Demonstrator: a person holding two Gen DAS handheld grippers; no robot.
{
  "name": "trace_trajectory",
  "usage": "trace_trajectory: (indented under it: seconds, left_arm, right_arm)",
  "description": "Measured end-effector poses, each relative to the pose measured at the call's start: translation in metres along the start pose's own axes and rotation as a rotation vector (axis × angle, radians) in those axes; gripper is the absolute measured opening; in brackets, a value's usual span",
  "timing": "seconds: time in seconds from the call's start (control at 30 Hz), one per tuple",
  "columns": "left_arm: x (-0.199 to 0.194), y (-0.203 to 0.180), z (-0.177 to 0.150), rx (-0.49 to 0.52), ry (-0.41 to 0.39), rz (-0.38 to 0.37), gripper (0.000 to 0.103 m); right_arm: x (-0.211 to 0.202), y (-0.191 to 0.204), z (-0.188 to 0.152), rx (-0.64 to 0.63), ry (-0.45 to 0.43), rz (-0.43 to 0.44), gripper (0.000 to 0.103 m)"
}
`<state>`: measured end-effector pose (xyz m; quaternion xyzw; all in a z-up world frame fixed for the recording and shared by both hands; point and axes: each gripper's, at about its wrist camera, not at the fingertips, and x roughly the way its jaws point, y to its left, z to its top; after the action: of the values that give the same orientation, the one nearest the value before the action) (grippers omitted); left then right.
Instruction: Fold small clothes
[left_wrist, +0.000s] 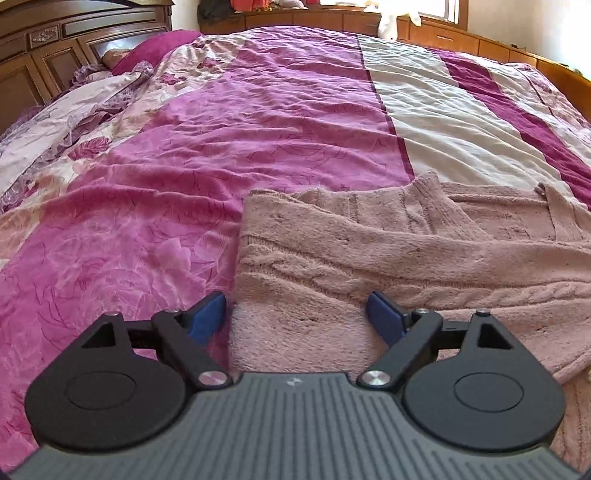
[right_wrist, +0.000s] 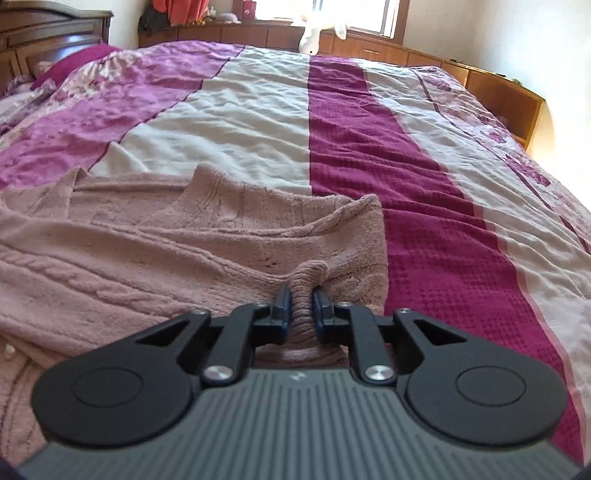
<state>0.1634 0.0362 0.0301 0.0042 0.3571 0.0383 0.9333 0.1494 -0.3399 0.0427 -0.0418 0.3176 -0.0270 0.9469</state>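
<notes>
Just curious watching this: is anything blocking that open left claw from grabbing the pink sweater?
Nothing visible does. The left gripper hangs open directly over the pink sweater, whose edge lies bare between its fingers. The right gripper is already shut on a fold.

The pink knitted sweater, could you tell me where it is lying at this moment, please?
The pink sweater lies on the bedspread near the bed's front edge, directly ahead of both grippers; the right gripper pinches its right-hand edge.
</notes>
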Motion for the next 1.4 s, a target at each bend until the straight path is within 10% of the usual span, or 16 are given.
trace_trajectory:
  seconds: [0.23, 0.77, 1.4]
  left_arm:
    - [-0.035, 0.006, 0.005, 0.040, -0.010, 0.015, 0.089]
    - [-0.178, 0.022, 0.013, 0.157, -0.029, -0.020, 0.089]
    - [-0.238, -0.006, -0.121, 0.324, 0.135, -0.150, 0.090]
  right_arm:
    - [-0.028, -0.016, 0.008, 0.095, -0.014, 0.030, 0.051]
    - [-0.167, -0.013, 0.012, 0.049, -0.115, 0.254, 0.051]
    - [-0.230, 0.023, -0.086, -0.154, 0.080, 0.354, 0.052]
